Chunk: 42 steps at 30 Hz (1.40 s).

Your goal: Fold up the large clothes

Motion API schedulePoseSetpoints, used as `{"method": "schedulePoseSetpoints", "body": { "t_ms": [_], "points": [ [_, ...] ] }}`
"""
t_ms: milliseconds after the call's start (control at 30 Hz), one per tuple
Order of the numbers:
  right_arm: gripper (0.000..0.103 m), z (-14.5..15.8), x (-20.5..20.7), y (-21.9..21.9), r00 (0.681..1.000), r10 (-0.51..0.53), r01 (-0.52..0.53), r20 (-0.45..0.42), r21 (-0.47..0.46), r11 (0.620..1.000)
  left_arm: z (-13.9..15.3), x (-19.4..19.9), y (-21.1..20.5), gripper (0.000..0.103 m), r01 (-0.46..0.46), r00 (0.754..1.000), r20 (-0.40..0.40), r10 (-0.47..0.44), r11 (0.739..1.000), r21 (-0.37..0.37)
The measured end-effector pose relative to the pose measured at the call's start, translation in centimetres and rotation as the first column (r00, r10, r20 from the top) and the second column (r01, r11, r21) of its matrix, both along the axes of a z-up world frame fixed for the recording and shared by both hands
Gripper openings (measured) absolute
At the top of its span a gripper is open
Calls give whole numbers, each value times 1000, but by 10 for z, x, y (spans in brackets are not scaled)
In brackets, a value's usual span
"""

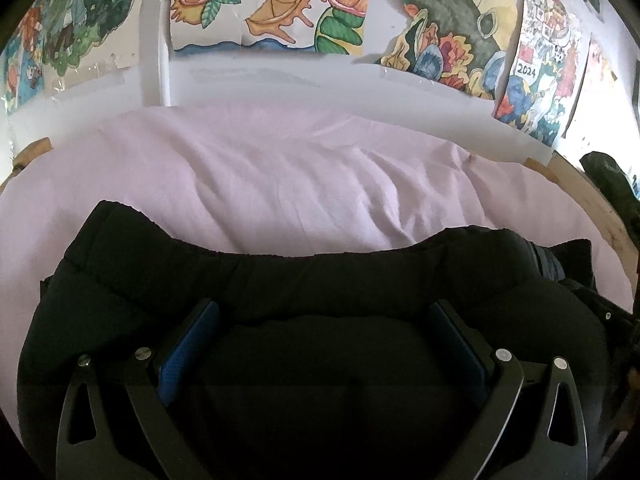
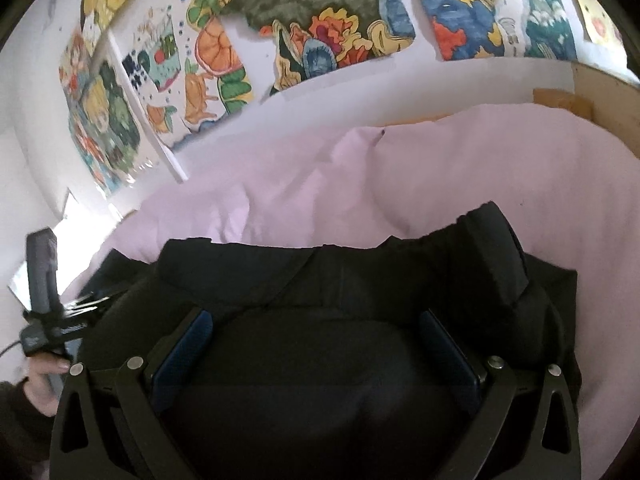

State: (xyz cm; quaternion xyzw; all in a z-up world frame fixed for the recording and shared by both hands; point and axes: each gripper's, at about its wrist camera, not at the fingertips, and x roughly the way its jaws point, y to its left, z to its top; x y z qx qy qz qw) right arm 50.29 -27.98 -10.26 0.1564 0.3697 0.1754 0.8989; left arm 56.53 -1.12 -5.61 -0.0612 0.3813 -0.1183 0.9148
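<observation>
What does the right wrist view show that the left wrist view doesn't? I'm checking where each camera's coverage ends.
Only the right wrist view shows the person's hand gripping the handle of the left gripper. Only the left wrist view shows a dark green bundle at the bed's right edge and the right gripper seen from the side. Both share the black garment bunched on the lilac sheet, colourful drawings on the wall, and wide-open fingers with blue pads over the fabric.

Colourful drawings [image 1: 272,4] cover the white wall [image 1: 280,76] (behind a lilac-sheeted bed [image 1: 260,176]).
</observation>
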Motion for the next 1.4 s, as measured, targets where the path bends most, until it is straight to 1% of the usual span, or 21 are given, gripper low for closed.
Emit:
{"method": "schedulePoseSetpoints", "body": {
  "t_ms": [233,333,400,500,633,667,867,1033,1167,1267,1333,1400],
  "points": [
    [103,4,-9,7,1000,-16,16,-1,-60,998,4,-8,7,102,12,1000,13,-11,998,-55],
    [103,7,-13,13,999,-34,32,-10,-128,991,13,-12,11,102,24,1000,9,-23,998,-65],
    [103,13,-18,18,999,-51,48,-11,-196,979,20,-16,16,102,41,999,8,-40,995,-86],
    [103,21,-27,20,996,-93,92,9,-268,959,31,-27,26,102,40,999,31,-37,996,-83],
    [103,30,-37,19,993,-116,117,20,-318,941,42,-43,46,102,16,998,58,-10,995,-103],
    [103,34,-40,19,993,-116,117,24,-328,938,45,-48,53,102,3,998,65,3,995,-104],
    [103,51,-55,20,995,-90,102,50,-382,918,58,-67,75,102,-43,996,79,46,998,-39],
    [103,59,-64,20,996,-78,90,45,-392,916,57,-85,95,102,-61,997,57,61,998,-3],
    [103,61,-71,13,999,-49,54,20,-370,927,52,-98,111,102,-57,998,34,56,998,11],
    [103,64,-75,-5,1000,-21,16,-12,-310,950,47,-106,123,101,0,1000,4,0,1000,-9],
    [103,69,-78,-25,1000,-15,12,-9,-259,966,43,-111,129,102,48,999,-12,-48,998,-30],
    [103,73,-80,-43,1000,-15,12,-10,-232,973,37,-113,135,102,85,996,-23,-86,995,-61]
  ]
}}
